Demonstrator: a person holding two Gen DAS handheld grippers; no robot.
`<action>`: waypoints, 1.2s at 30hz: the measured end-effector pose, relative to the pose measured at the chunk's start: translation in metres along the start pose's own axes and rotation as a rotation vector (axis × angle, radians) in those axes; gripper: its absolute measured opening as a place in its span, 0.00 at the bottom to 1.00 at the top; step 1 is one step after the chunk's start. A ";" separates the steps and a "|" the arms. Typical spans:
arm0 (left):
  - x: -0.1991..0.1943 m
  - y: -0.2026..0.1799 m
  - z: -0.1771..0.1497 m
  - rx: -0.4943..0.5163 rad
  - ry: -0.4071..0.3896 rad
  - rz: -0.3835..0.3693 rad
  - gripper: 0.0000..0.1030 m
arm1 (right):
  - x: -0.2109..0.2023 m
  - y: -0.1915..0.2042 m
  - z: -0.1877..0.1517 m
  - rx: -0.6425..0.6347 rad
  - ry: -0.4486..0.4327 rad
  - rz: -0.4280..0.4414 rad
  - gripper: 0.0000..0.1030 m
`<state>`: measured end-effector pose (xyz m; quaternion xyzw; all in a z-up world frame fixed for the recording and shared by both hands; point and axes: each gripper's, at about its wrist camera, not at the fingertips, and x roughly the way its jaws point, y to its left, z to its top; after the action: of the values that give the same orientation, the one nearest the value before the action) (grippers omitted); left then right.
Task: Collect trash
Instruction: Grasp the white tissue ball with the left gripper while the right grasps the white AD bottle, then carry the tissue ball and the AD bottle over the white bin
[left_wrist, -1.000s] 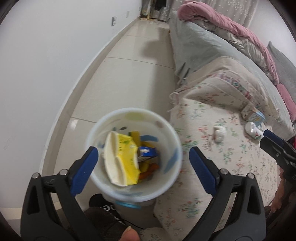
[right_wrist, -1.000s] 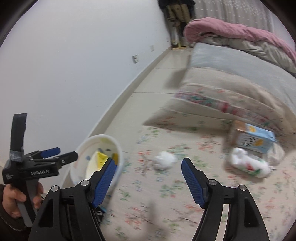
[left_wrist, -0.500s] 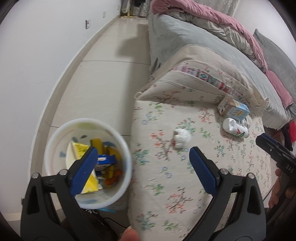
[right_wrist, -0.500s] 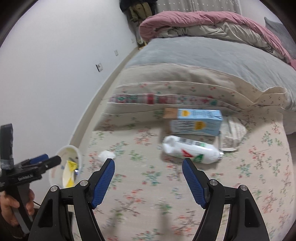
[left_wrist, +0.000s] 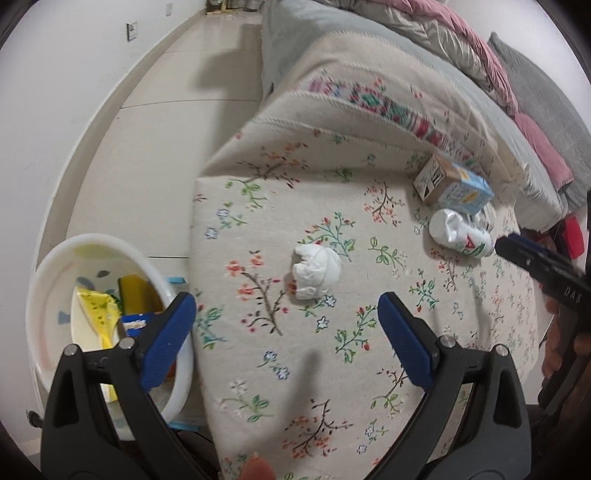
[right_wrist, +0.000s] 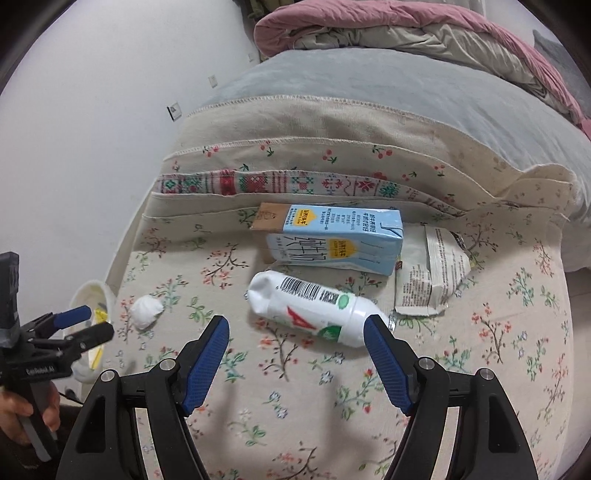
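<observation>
Right wrist view: a crushed white plastic bottle (right_wrist: 314, 308) lies on its side on a floral bedspread (right_wrist: 498, 354), just ahead of the right gripper (right_wrist: 295, 354). That gripper's blue jaws stand wide apart with nothing between them, lined up on either side of the bottle without touching it. Just beyond the bottle lies a light blue milk carton (right_wrist: 332, 236), also on its side. To the right of the bottle, close by, is a torn, flattened wrapper (right_wrist: 428, 280). Well to the left of the bottle sits a crumpled white tissue ball (right_wrist: 147, 311).

Further left of the bottle, off the edge of the bed, stands a white trash bin (left_wrist: 48, 295). The left wrist view looks into it: a yellow and white wrapper, a yellow block and something blue are inside, though the lower contents are partly hidden by the gripper finger. The left gripper (left_wrist: 286, 328) hovers over the bedspread with its jaws spread and empty, the tissue ball straight ahead of it.

The step in hand seems to be the approach for the next pickups, bottle on the right, tissue on the left. The next move likely calls for lowering each gripper until its jaws straddle the item, then closing gently, since both are soft and crushable.
</observation>
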<state>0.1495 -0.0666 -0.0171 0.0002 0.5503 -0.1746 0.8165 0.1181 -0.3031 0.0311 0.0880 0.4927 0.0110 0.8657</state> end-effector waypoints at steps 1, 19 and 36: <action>0.003 0.000 0.001 0.001 0.005 -0.002 0.95 | 0.004 0.000 0.002 -0.018 0.004 -0.013 0.74; 0.031 -0.013 0.013 0.049 0.044 -0.015 0.53 | 0.047 0.016 0.008 -0.226 0.069 -0.074 0.74; 0.027 -0.017 0.007 0.090 0.041 -0.016 0.26 | 0.065 0.046 -0.017 -0.281 0.155 -0.029 0.38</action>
<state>0.1603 -0.0911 -0.0349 0.0361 0.5585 -0.2059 0.8028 0.1399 -0.2487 -0.0259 -0.0420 0.5527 0.0740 0.8291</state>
